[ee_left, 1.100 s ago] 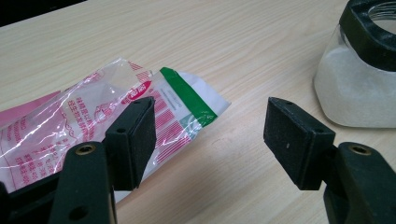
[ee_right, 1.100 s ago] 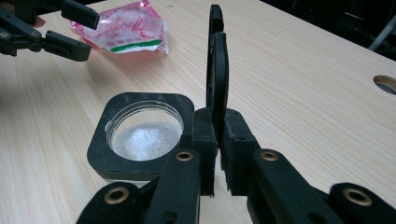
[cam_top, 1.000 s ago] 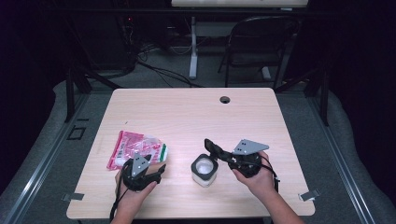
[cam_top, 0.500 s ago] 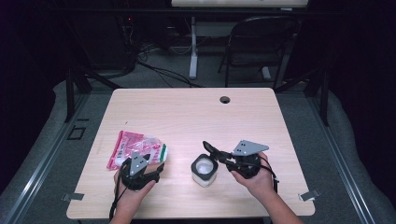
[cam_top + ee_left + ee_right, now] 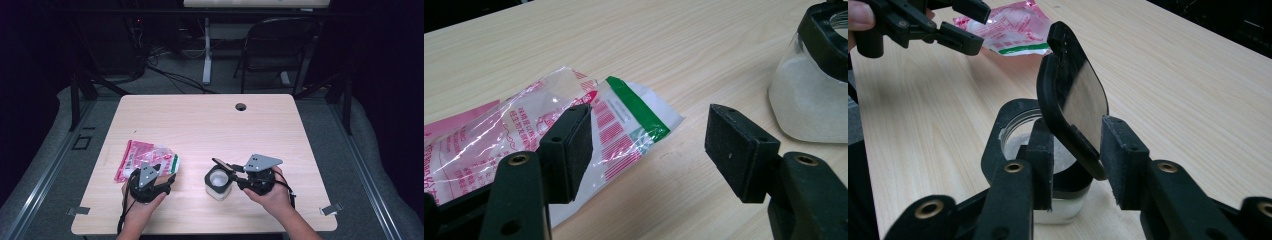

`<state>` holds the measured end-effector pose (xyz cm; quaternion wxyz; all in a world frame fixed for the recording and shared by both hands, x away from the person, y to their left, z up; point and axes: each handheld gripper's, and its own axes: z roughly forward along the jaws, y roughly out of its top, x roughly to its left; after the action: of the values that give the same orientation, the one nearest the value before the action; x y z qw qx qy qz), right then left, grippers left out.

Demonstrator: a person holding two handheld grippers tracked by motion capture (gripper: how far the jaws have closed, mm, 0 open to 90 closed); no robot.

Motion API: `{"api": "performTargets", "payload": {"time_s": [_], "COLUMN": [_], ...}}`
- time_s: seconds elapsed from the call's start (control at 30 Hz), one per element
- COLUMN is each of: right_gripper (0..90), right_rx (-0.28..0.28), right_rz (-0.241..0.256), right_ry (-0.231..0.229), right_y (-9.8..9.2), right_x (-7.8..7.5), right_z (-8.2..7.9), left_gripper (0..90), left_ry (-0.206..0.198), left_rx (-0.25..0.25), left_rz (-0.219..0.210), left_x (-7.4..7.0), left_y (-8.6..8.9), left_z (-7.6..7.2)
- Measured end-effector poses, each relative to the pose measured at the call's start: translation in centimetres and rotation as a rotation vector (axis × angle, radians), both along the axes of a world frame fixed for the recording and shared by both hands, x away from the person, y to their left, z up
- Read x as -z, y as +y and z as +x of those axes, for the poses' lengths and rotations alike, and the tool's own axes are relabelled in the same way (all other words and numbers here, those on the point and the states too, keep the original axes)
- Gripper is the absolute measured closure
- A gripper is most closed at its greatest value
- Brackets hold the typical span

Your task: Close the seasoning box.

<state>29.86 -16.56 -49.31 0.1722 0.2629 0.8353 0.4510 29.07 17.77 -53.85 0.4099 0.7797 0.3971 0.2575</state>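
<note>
We held the stiff lid point(image 5: 1073, 115) edge-on in our right gripper point(image 5: 1078, 165) above the jar point(image 5: 218, 183); our left gripper point(image 5: 649, 145) gaped empty near the table's front edge, over the slippery, limp packet point(image 5: 524, 135), best pinched at its corner.

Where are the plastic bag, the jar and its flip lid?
plastic bag point(image 5: 624, 115), left gripper view, on its green strip.
jar point(image 5: 218, 179), high view, on its open mouth.
flip lid point(image 5: 1083, 107), right gripper view, on its shiny inner face.

Even overhead light lay bright on the counter point(image 5: 200, 120), while the room beyond it stayed nearly black. Glare glinted off the plastic bag point(image 5: 524, 135) just ahead of the left hand-held gripper point(image 5: 649, 145). Its near jaws showed slightly soft.
</note>
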Motion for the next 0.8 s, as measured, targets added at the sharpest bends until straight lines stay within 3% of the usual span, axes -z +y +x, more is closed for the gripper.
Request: {"api": "performTargets", "payload": {"time_s": [0.33,0.8], "right_gripper": [59.0,56.1], "right_rx": [-0.006,-0.018], "right_rz": [-0.05,-0.06], "right_ry": [-0.029,-0.027], "right_y": [1.0,1.2], "right_x": [0.4,0.5], "right_z": [-0.6,-0.6], "left_gripper": [35.6,35.5], "left_ry": [-0.004,-0.004], "left_rx": [0.003,0.005], "left_rz": [0.001,0.007], "left_x": [-0.1,-0.1], "left_y": [0.0,-0.1], "left_z": [0.0,0.0]}}
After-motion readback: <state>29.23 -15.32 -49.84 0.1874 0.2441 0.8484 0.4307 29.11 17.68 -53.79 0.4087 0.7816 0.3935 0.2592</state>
